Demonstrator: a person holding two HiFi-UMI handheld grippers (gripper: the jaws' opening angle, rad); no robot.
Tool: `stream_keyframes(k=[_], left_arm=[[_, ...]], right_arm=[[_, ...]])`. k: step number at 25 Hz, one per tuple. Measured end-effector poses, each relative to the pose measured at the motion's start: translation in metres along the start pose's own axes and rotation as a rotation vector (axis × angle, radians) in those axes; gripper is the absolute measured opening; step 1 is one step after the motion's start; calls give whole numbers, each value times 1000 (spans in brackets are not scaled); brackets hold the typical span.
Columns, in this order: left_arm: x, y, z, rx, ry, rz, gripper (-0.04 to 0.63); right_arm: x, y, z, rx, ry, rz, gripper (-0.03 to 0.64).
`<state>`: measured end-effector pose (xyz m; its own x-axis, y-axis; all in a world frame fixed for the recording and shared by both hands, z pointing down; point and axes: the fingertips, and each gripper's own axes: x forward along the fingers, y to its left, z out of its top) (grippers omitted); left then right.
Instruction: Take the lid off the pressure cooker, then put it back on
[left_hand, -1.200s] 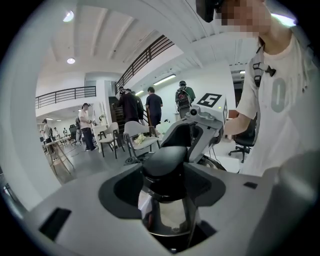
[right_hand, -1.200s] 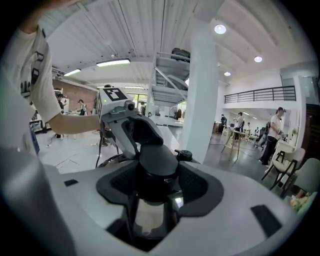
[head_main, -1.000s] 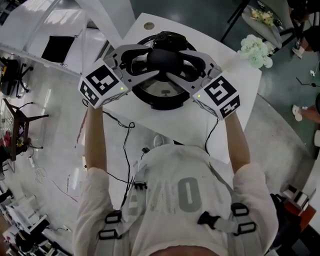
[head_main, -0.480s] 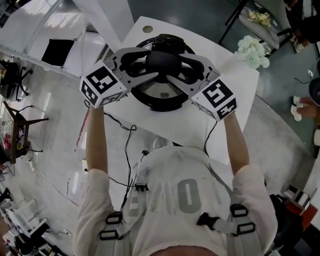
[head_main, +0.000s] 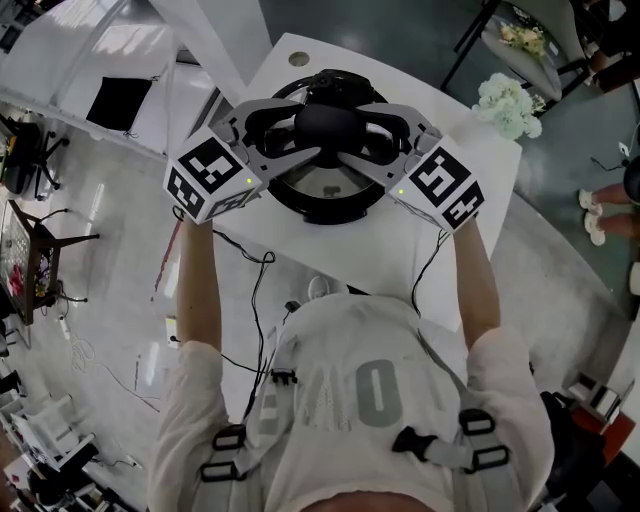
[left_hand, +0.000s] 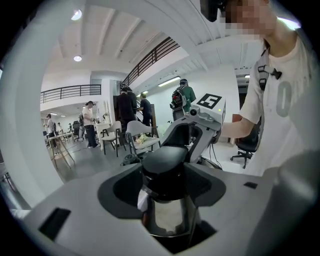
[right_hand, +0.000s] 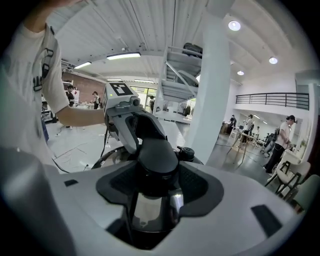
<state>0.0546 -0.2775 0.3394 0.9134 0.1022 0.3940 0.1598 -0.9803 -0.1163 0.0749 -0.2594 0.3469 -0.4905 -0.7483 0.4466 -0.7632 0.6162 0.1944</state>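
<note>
Black and rounded, the lid knob (head_main: 325, 122) sits at the top centre of the head view, over the pressure cooker (head_main: 330, 208) on the white table (head_main: 400, 250). The shiny lid (head_main: 325, 182) shows below it inside the pot's dark rim. Whether it is seated or raised a little I cannot tell.

The step in hand looks like handling the lid by this knob with both tools at once. To do it well, the two grips should press equally and travel as one, with the lid level. Any twist to free or lock it should go about the knob's own axis. A lopsided pull could let the smooth knob slip or jam the lid against the rim.

The left gripper (left_hand: 167, 180) comes at the knob from the left of the head view and the right gripper (right_hand: 155, 185) from the right, meeting nose to nose around it. Each has its jaws partly apart and clamped on the knob. In both gripper views the dark pads (left_hand: 125, 187) lie against its sides with no gap to see, and bright metal shows beneath it between the jaws.
</note>
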Motion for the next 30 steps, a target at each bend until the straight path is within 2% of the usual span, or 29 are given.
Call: stream_keyframes(k=[3, 6, 7, 9, 10, 12, 16, 23, 28, 30], left_arm=[[-2, -2, 0, 15, 17, 10, 252], [-11, -7, 1, 20, 4, 6, 192], [-14, -9, 1, 12, -10, 3, 168], [-19, -15, -1, -9, -44, 6, 126], [-18, -16, -2, -14, -57, 15, 126], [-17, -16, -4, -20, -65, 27, 126], [-14, -16, -4, 9, -25, 29, 126], [-15, -13, -3, 15, -23, 49, 127], [-17, -9, -3, 67, 41, 69, 147], [-21, -4, 4, 79, 34, 90, 150]], right_arm=[[-5, -2, -2, 4, -5, -30, 261], [-17, -22, -10, 26, 7, -123, 246], [-19, -27, -12, 36, 5, -144, 217], [-18, -26, -12, 15, 8, -172, 81], [-17, -24, -12, -3, 14, -185, 58], [-17, -22, -12, -5, 13, -186, 54], [-23, -23, -8, 29, -27, -176, 37], [-25, -24, -7, 29, -22, -192, 37], [-35, -35, 9, 18, -64, -228, 37], [-39, -40, 20, 7, -87, -247, 37]])
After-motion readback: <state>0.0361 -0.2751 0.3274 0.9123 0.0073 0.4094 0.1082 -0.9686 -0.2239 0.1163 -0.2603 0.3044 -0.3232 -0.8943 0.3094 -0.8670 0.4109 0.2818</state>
